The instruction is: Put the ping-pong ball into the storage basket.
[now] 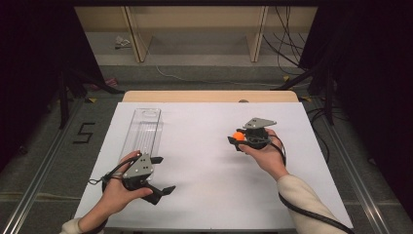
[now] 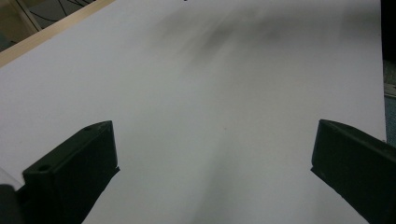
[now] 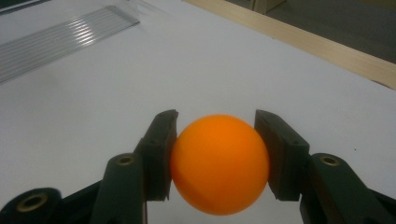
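An orange ball (image 3: 219,163) sits pinched between the two black jaws of my right gripper (image 3: 216,149), which is shut on it. In the high view that ball (image 1: 238,136) shows at the right gripper (image 1: 235,139), held right of the table's middle and pointing left. My left gripper (image 1: 161,174) rests at the front left of the white table (image 1: 204,161), jaws spread wide and open. Its own view shows both jaws (image 2: 212,163) far apart over bare white surface, nothing between them.
A long clear plastic tray (image 1: 142,132) with a ribbed floor lies along the table's left side, just beyond the left gripper; it also shows in the right gripper view as a ribbed strip (image 3: 60,37). A wooden edge (image 1: 209,95) runs along the far side.
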